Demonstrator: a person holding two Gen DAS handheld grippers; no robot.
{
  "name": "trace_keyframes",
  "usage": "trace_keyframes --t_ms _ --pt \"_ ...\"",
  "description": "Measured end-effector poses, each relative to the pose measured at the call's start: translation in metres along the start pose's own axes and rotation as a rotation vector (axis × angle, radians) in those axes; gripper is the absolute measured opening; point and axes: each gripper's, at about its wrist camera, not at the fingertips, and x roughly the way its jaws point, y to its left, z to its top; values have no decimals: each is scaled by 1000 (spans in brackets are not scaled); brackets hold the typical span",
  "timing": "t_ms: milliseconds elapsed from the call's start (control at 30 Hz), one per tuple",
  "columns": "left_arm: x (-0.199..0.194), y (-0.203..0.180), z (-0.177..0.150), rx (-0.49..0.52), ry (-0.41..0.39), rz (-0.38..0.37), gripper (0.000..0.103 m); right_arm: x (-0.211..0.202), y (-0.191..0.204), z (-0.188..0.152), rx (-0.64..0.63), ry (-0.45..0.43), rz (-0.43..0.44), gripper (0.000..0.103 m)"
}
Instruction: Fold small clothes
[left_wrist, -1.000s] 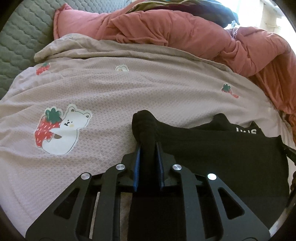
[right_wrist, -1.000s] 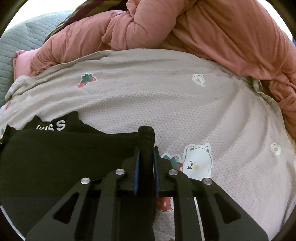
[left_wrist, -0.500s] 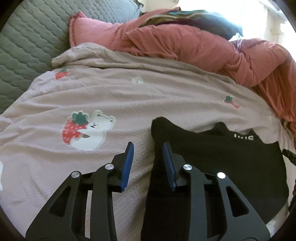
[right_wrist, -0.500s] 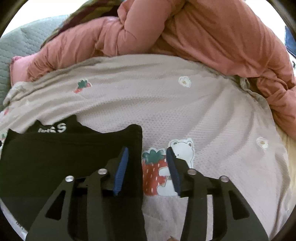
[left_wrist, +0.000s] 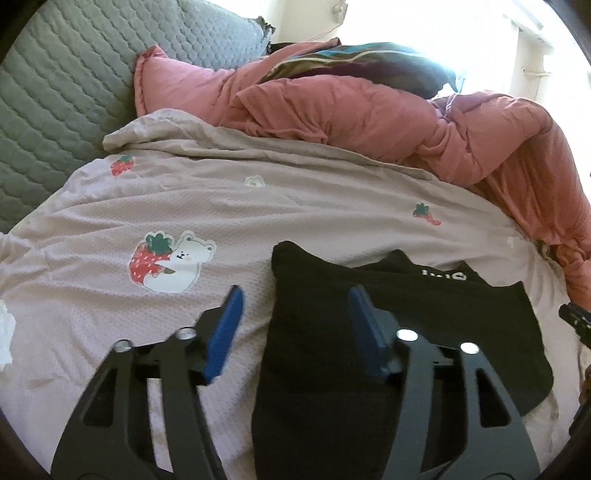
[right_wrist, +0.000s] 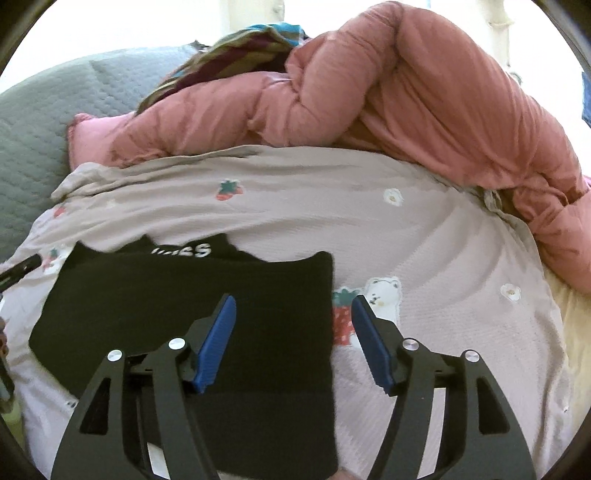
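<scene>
White lettering on the black garment (right_wrist: 184, 310) half-tucked under a fold, unreadable; near hem cut off at the frame's bottom edge behind the gripper bodies.

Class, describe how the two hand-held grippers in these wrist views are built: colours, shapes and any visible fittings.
The left hand-held gripper and the right hand-held gripper look alike: matt black frames with triangular cut-outs, round silver bolt heads at the pivots, and two flat fingers faced with ribbed blue pads. No cables, markings or sleeves show.
</scene>
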Motion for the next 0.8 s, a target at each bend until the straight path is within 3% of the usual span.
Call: trace_keyframes --t_ms 233,400,800 --pt "-20 -19 -13 53 -10 -42 63 -7 14 -13 -18 19 30 64" --pt "-21 -39 -31 109 32 -79 63 -5 25 -22 -26 45 50 64" --pt "-11 -59 -61 222 106 -43 66 -6 54 -43 -94 71 116 64"
